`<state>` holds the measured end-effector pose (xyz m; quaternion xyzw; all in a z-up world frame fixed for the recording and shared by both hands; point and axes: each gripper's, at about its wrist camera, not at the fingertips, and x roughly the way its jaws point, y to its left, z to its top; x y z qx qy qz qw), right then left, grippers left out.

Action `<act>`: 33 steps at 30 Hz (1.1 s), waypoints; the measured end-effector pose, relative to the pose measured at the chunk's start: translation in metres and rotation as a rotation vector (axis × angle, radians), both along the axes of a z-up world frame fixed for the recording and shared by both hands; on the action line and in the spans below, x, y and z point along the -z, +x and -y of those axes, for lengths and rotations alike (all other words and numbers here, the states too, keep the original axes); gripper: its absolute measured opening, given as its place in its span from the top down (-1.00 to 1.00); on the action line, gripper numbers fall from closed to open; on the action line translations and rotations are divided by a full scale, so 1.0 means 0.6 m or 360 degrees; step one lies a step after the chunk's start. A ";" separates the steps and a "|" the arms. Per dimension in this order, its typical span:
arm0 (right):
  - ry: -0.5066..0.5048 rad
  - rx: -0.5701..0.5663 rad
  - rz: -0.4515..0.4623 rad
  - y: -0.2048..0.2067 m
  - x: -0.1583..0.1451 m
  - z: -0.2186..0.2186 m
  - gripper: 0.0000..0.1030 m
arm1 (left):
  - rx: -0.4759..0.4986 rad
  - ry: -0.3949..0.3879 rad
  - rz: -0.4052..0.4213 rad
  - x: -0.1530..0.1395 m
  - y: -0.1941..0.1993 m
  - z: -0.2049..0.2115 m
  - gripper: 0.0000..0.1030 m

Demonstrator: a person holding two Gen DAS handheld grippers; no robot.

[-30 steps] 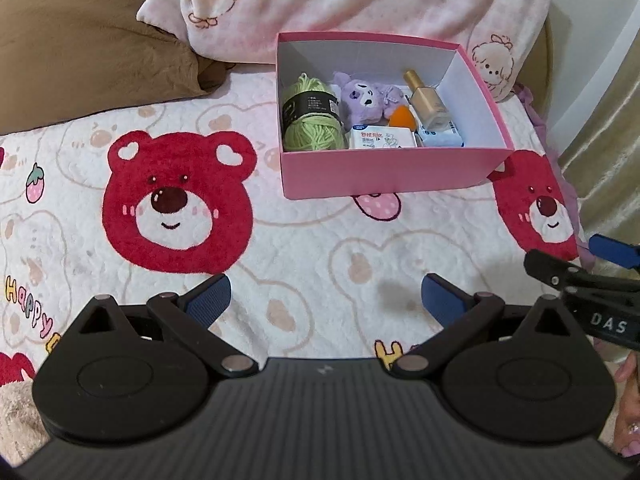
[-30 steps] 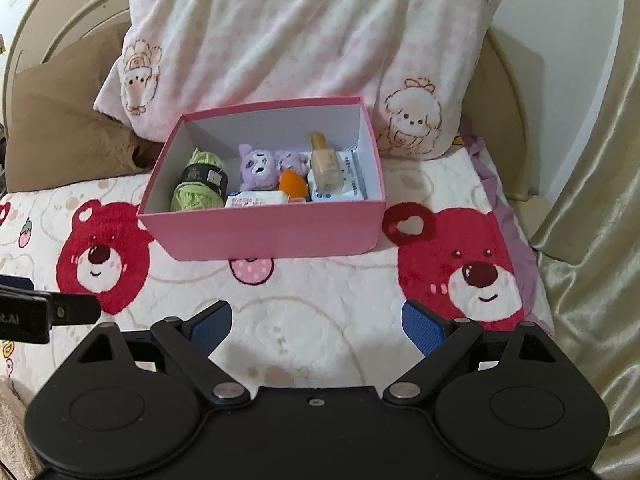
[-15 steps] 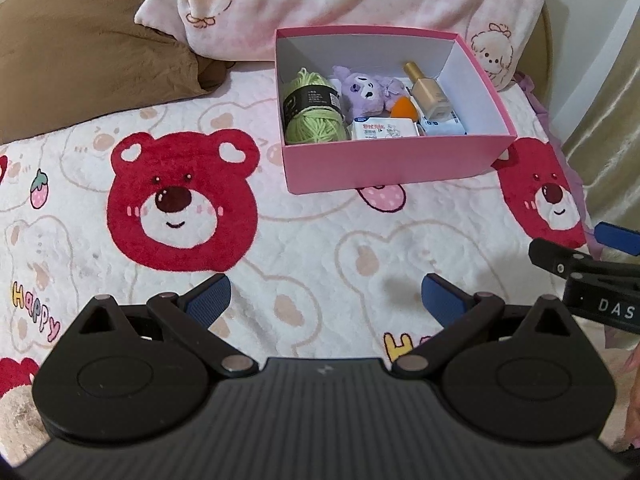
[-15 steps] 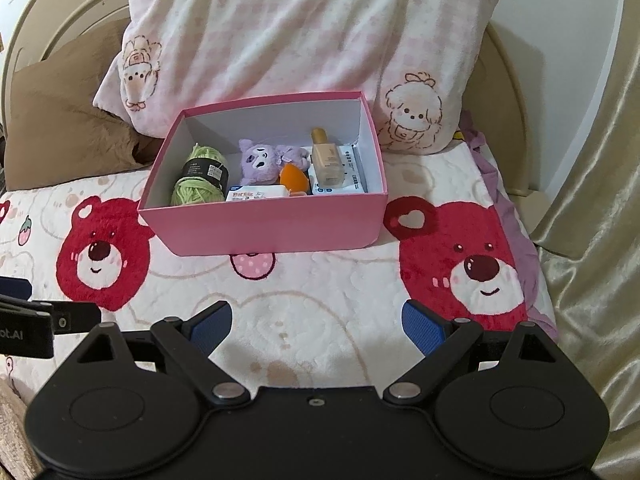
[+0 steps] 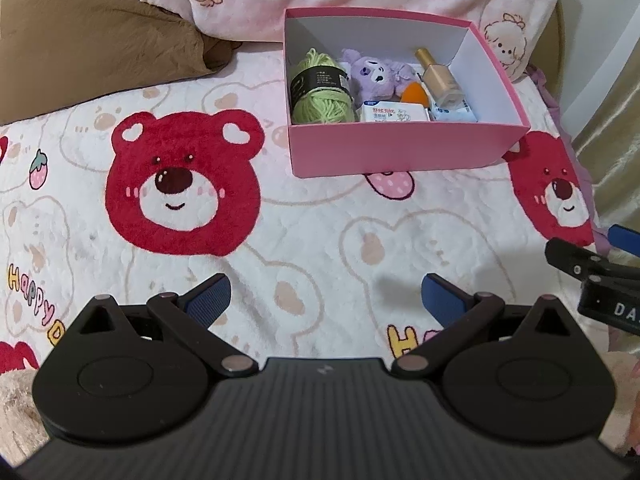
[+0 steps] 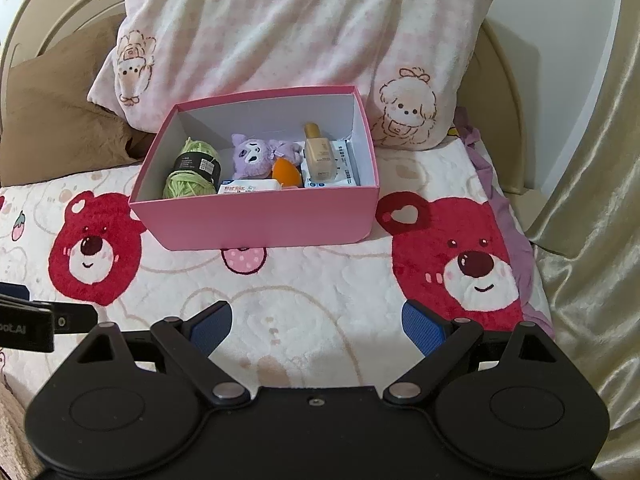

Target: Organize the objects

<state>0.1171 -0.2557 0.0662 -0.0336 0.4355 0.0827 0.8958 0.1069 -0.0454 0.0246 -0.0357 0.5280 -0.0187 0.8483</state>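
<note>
Partly hidden: tissue pack (image 6: 334, 168) under bottle (image 6: 319, 155).

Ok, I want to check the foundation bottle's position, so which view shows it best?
The right wrist view: the foundation bottle shows nearly whole, lying on the white packet in the pink box. The left wrist view also shows the bottle, more slanted, near the box's right wall.

Our bed (image 6: 320, 300) and what it carries

Centre frame we see a pink box (image 6: 260, 220) on the bear-print blanket; a pink pillow (image 6: 300, 28) upper centre, a brown pillow (image 6: 52, 120) upper left.
</note>
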 end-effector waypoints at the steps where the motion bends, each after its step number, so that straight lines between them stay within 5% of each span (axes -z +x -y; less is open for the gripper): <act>1: 0.0000 -0.0004 0.0003 -0.001 -0.001 0.000 -0.83 | 0.0005 0.0002 -0.0002 0.001 0.001 0.000 -1.00; 33: -0.0009 0.0017 0.0035 -0.007 -0.007 -0.004 -0.83 | 0.0055 -0.0044 -0.0015 0.003 0.003 0.000 -1.00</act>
